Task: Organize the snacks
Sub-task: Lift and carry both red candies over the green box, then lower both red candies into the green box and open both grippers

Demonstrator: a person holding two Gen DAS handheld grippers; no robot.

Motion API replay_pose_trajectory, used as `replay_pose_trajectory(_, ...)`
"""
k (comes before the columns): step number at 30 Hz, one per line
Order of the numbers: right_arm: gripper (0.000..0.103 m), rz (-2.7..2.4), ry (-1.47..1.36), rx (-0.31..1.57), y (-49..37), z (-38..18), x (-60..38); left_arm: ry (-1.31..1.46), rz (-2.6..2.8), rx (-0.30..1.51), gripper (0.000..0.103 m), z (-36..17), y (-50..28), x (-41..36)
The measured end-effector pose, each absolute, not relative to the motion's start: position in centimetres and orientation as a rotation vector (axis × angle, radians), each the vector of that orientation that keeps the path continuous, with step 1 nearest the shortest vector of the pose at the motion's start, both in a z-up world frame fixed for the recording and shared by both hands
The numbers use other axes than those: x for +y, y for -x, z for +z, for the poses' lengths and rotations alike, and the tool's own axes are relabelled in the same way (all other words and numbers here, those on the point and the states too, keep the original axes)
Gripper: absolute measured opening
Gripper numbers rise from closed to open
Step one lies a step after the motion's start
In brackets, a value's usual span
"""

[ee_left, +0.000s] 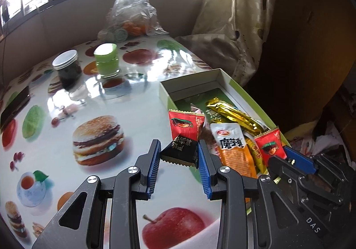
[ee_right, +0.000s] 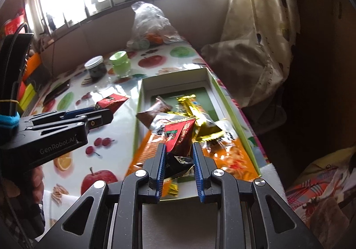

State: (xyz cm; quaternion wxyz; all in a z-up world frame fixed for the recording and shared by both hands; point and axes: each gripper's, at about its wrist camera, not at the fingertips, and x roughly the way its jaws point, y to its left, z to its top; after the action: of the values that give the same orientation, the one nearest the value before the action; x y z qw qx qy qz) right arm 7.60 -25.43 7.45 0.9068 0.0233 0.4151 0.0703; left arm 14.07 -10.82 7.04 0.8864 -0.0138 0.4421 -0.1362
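The left gripper (ee_left: 179, 155) is clamped on a small red-and-black snack packet (ee_left: 183, 137); its blue pads (ee_left: 153, 166) press the black lower end from both sides, and the red top sticks up past the fingertips. The packet hangs above the table (ee_left: 111, 102), just left of the open box (ee_left: 235, 90).

The right gripper (ee_right: 179, 157) is closed on a second red-and-black packet (ee_right: 179, 142), gripped the same way by its dark lower part. It is held over the near end of the box (ee_right: 213, 93), above the snacks already lying inside: a gold wrapper (ee_right: 195, 111), a brown packet (ee_right: 153, 111) and an orange pouch (ee_right: 146, 151).

Farther back on the table stand a dark jar (ee_left: 66, 66) with a silver lid and a green jar (ee_left: 106, 59), well apart from both tools.
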Motion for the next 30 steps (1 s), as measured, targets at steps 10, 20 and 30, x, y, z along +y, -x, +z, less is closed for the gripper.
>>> replay_pose_trajectory(10, 0.022, 0.109, -0.059, 0.886, -8.2, 6.3, -26.8, 0.023, -0.313, 0.950, 0.034, 6.0, -15.1, -12.9)
replay_pose_trajectory(20, 0.022, 0.093, -0.060, 0.902, -8.5, 5.6, -27.3, -0.008, -0.342, 0.967, 0.034, 5.4, -15.0, -14.6)
replay_pose_trajectory(30, 0.023, 0.097, -0.050, 0.897, -8.6, 5.3, -27.4, -0.037, -0.344, 0.984, 0.034, 4.6, -14.9, -16.2)
